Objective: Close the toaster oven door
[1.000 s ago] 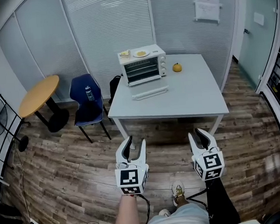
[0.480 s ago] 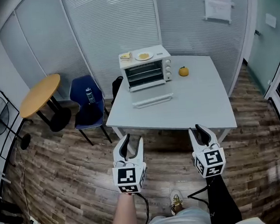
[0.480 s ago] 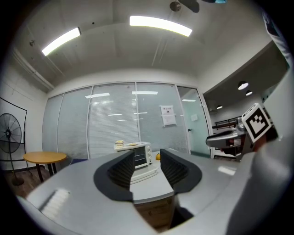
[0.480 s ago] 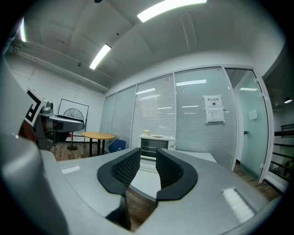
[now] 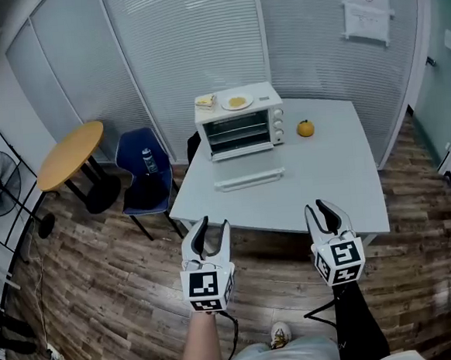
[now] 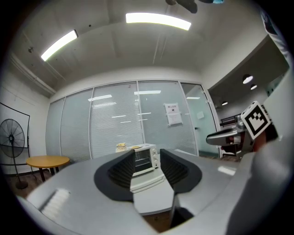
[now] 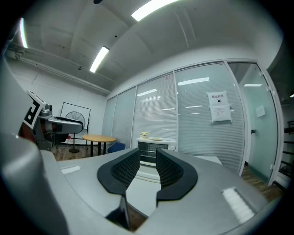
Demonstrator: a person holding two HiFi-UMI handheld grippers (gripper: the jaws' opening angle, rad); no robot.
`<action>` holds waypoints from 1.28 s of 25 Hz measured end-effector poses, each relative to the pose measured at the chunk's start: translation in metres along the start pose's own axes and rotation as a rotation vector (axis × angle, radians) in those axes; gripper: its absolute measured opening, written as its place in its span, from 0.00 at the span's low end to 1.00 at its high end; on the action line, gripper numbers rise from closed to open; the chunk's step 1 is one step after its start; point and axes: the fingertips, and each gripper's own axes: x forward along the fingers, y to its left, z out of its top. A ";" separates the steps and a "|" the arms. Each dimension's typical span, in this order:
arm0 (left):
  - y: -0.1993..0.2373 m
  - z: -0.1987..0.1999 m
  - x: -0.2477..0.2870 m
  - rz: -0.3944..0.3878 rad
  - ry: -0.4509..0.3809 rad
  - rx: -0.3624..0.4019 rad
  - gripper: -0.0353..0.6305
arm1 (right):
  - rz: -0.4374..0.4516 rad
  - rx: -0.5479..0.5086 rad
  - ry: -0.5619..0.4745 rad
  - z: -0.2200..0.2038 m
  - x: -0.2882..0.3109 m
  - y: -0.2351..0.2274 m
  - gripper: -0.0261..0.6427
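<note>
The pale grey rectangular surface lies ahead of you. The white metal toaster oven sits at its far side, left of centre. Its glass door lies folded down toward you, so none of the closing is done. Your left gripper and right gripper are well apart from the oven, jaws spread and empty. By my reading, the reach and the lift-shut are both still left.
</note>
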 end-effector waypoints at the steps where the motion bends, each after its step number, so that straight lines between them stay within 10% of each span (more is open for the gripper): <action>1: 0.001 0.000 0.003 0.005 0.001 -0.001 0.33 | 0.003 0.002 -0.002 0.000 0.003 -0.002 0.17; 32: 0.066 -0.063 0.183 -0.037 0.074 -0.017 0.33 | 0.007 -0.017 0.079 -0.037 0.183 -0.051 0.17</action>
